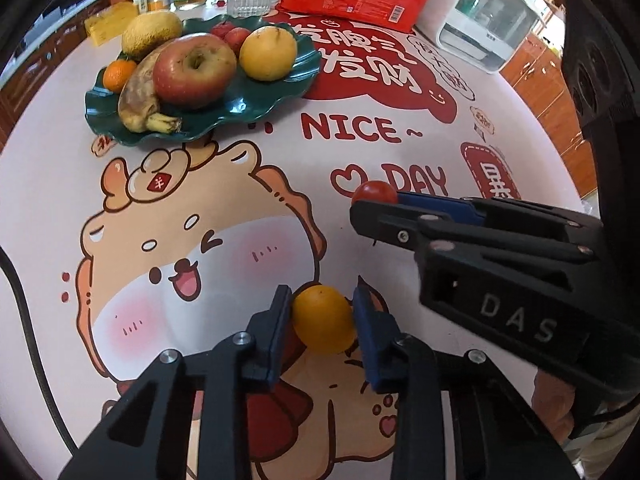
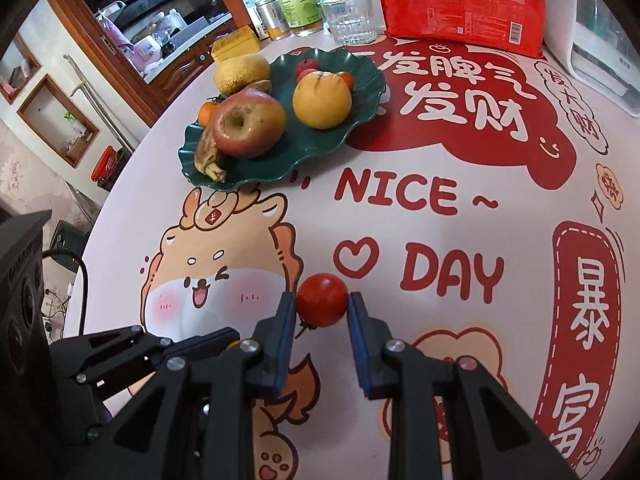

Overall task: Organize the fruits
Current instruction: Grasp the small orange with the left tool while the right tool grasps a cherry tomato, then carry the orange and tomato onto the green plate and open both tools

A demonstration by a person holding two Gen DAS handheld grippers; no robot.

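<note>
My left gripper (image 1: 322,300) is shut on a small orange citrus fruit (image 1: 323,319), its blue pads pressing both sides just over the printed tablecloth. My right gripper (image 2: 322,300) is shut on a small red tomato (image 2: 322,299); in the left wrist view that tomato (image 1: 375,191) shows at the tip of the right gripper's fingers (image 1: 396,220). A dark green wavy plate (image 1: 240,108) (image 2: 320,148) stands farther back. It holds an apple (image 1: 195,70), a bruised banana (image 1: 138,96), a yellow orange (image 1: 268,53), a tangerine (image 1: 119,74) and small red fruits.
A melon-like yellow fruit (image 1: 151,34) leans on the plate's far rim beside a yellow sponge (image 1: 110,22). Bottles, a can, a glass (image 2: 352,18), a red packet (image 2: 460,4) and a white appliance (image 1: 484,20) line the back of the round table. A black cable (image 1: 24,320) runs on the left.
</note>
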